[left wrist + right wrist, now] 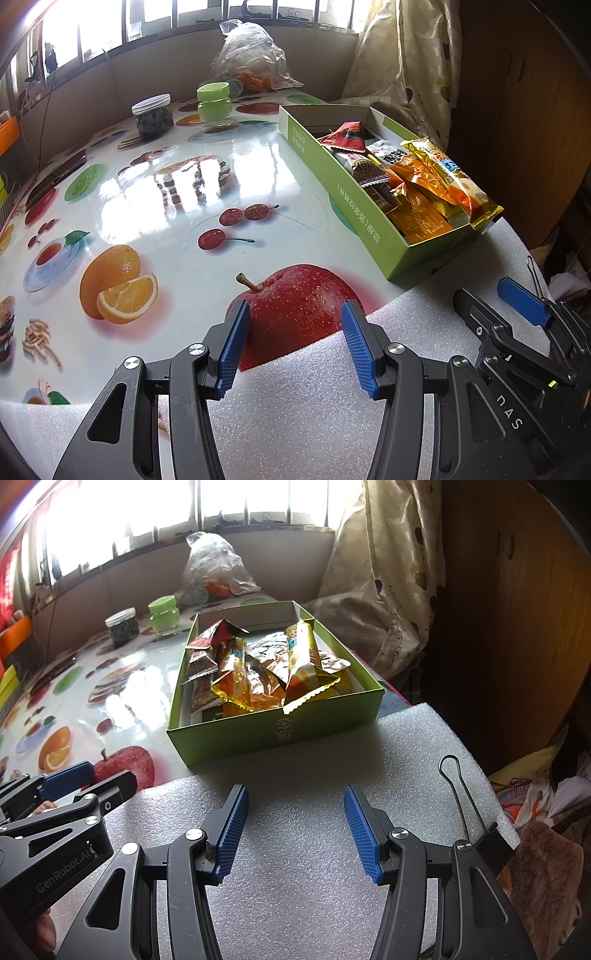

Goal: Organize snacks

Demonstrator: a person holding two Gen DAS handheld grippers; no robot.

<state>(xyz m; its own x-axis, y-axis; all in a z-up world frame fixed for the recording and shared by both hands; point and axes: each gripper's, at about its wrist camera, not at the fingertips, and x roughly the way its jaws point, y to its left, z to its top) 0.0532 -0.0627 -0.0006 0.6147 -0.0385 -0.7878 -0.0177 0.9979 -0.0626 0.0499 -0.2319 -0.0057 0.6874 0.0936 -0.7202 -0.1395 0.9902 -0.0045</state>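
Note:
A shallow green cardboard box (343,192) (332,716) sits on the fruit-print table, at the right in the left wrist view and straight ahead in the right wrist view. Inside it lie several snack packets (417,177) (258,672), orange, gold and red, one gold packet (303,664) propped on top. My left gripper (293,328) is open over the printed apple and a white foam sheet (314,406), nothing between its blue pads. My right gripper (293,810) is open above the foam sheet (314,775), just short of the box's near wall.
At the back of the table stand a dark jar with a white lid (153,116) (122,626), a green-lidded jar (214,103) (164,614) and a crumpled clear plastic bag (251,55) (214,565). A binder clip (465,797) grips the foam's right edge. A curtain (402,55) hangs at right.

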